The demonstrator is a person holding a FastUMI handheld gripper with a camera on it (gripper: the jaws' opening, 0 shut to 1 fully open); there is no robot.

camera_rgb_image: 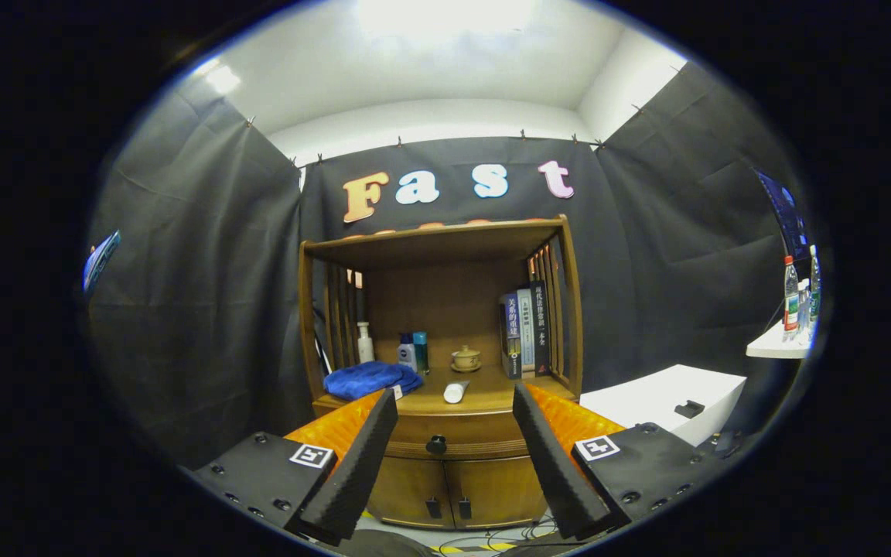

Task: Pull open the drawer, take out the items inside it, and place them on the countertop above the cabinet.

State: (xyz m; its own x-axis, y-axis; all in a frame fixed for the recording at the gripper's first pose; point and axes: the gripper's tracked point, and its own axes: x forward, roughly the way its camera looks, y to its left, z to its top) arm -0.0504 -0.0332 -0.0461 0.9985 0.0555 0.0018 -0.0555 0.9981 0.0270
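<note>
The drawer [436, 428] sits closed with its knob [436, 444] between and beyond the released, spread fingers of the gripper [455, 406], while a blue towel [372, 380] and white tube [455, 392] lie on the worktop [492, 396], fitting either an early or finished stage.

We see gripper [453, 402] held level, aimed straight forward. Fingers [356, 464] spread wide apart, gap between them free, pads gripping nothing. Both fingers angle inward toward tips, roughly symmetrical. Square marker tag sits on each finger mount. Tips appear well short of any contact, though fisheye bend makes depth hard for us to judge.
</note>
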